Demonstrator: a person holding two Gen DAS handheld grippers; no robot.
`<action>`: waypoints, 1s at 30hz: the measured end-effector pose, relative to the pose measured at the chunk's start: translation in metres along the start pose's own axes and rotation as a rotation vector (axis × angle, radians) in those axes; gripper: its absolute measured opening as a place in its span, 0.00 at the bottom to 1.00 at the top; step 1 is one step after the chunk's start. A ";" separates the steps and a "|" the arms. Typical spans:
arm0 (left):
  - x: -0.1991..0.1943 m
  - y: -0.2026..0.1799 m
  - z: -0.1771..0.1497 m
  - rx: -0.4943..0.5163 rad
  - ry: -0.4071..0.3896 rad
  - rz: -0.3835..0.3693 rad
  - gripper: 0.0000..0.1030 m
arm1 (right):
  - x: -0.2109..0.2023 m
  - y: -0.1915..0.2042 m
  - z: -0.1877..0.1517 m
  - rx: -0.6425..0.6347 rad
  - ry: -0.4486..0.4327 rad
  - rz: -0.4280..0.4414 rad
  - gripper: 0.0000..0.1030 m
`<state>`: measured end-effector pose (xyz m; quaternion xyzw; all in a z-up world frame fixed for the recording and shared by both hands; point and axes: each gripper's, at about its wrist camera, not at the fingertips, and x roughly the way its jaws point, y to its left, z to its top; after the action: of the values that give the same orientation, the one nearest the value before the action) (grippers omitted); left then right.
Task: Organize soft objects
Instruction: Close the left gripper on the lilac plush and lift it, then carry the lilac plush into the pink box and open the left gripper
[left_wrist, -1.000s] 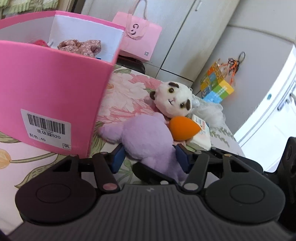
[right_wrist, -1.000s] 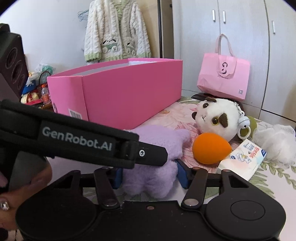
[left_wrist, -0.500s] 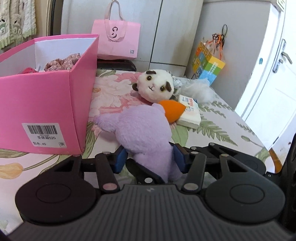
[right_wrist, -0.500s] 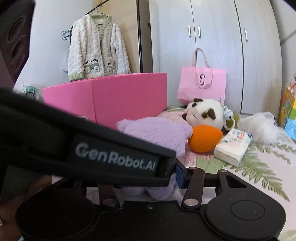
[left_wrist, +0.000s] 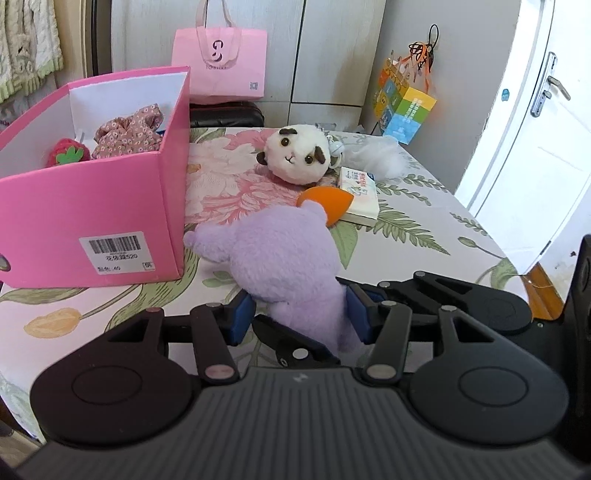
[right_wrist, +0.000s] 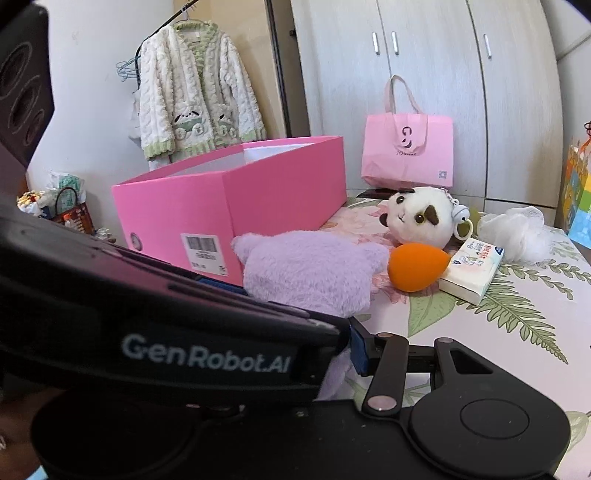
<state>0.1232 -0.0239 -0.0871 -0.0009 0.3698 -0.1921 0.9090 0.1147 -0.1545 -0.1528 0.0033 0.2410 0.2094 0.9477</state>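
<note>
Both the left gripper (left_wrist: 299, 319) and right gripper (right_wrist: 332, 350) are clamped on the purple plush (left_wrist: 284, 266), raised just off the table (left_wrist: 424, 236) near its front edge; next move: carry it over the pink box (left_wrist: 110, 206) rim and release.

A fluffy lilac plush toy (right_wrist: 310, 273) sits clamped in the right gripper (right_wrist: 332, 350). Ahead-left stands an open pink cardboard box (right_wrist: 258, 199); ahead-right lie an orange teardrop sponge (right_wrist: 415, 267) and a white round plush head (right_wrist: 419, 216).
</note>
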 end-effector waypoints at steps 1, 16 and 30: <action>-0.003 0.001 0.001 -0.004 0.006 -0.006 0.51 | -0.001 0.001 0.002 0.000 0.008 0.003 0.54; -0.053 0.014 0.003 -0.009 0.116 -0.127 0.49 | -0.037 0.028 0.021 -0.097 0.095 0.078 0.54; -0.119 0.042 0.025 -0.014 0.067 -0.183 0.48 | -0.066 0.076 0.070 -0.259 0.089 0.153 0.55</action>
<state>0.0770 0.0535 0.0054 -0.0347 0.3996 -0.2714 0.8749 0.0643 -0.1051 -0.0522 -0.1096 0.2528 0.3103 0.9098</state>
